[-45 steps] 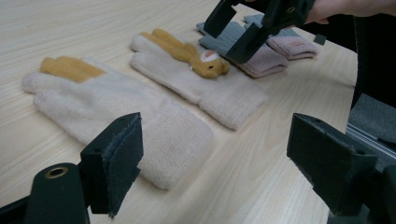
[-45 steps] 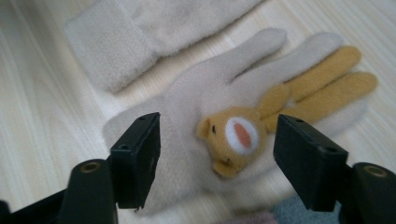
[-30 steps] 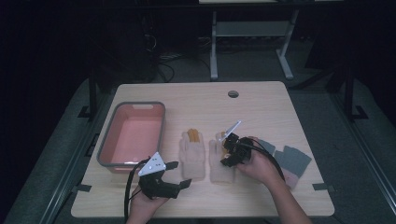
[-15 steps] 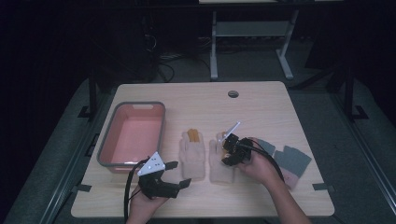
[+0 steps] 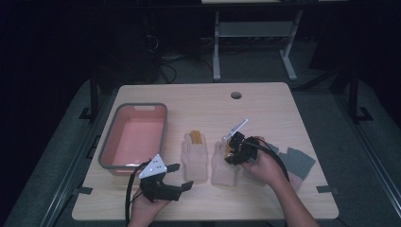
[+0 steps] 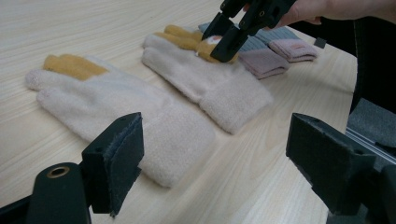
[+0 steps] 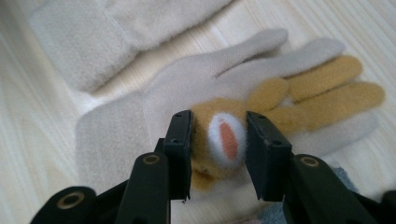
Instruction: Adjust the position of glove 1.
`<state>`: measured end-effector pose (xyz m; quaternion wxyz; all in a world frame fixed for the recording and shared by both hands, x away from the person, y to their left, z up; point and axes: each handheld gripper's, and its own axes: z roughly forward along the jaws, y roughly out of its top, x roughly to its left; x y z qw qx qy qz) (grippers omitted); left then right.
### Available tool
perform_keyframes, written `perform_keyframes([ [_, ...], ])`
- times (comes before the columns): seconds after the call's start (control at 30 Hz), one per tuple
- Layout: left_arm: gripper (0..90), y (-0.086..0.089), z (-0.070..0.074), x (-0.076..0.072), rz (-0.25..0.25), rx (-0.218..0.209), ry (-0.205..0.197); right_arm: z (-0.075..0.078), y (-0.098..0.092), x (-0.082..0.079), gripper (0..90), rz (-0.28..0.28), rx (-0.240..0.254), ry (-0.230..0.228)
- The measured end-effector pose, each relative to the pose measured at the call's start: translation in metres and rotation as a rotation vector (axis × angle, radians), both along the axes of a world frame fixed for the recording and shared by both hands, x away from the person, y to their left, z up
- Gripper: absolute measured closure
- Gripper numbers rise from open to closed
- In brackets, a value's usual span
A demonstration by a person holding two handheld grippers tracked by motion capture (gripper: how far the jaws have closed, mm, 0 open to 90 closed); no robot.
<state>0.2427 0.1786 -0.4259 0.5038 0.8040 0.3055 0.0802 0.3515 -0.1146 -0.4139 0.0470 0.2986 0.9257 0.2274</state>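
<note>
Worktop: pale wood-grain board (image 5: 283, 123) with rounded corners and a round cable hole (image 5: 236, 95) near its far edge.
Bin: shallow oblong basin (image 5: 161, 127), pink inside with a grey rim, smooth plastic look, on the left part of the worktop.
Left glove: cream fleece glove (image 5: 195, 158) with a fuzzy nap, mustard-yellow fingers, a ribbed-looking folded cuff; it lies flat just right of the bin.
Right glove: matching cream glove (image 5: 222, 171) just beside the first, apart from it; its fingers point away from the person. In the right gripper view a soft mustard lump (image 7: 219, 140) with a white fluffy oval and an orange centre sits on its back, with two long yellow fingers beyond it.
Right gripper: right gripper (image 7: 218, 148) stands over that glove, its flat black jaws clamped on either side of the plush lump; a hand (image 5: 265, 165) holds it.
Left gripper: left gripper (image 6: 212, 154) is released, its foam-faced square jaws wide apart, near the cuff of the left glove at the worktop's near edge.
Other cloth: folded knit pieces, grey (image 5: 298, 161) and dusty pink (image 6: 292, 49), with fine ribbing, lying right of the gloves.
</note>
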Motion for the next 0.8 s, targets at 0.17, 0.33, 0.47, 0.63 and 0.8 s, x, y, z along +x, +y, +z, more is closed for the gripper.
perform_keyframes([
  [0.17,18.9,0.001,0.001,0.000,0.005,-0.010,-0.003,0.005,0.002,0.000,64.1,0.006,0.000,0.000],
  [0.33,18.9,0.001,0.000,0.000,0.007,-0.015,0.003,0.011,0.003,0.000,64.5,0.013,0.007,-0.003],
  [0.47,18.9,0.001,0.000,0.000,0.006,-0.013,0.007,0.010,0.002,-0.001,64.9,0.015,-0.003,-0.001],
  [0.63,18.9,0.001,0.000,-0.001,0.014,-0.023,0.007,0.015,0.001,0.000,65.1,0.015,0.019,0.001],
  [0.8,18.9,0.001,0.001,-0.001,0.019,-0.023,0.008,0.032,0.004,0.001,65.1,0.030,0.045,-0.027],
])
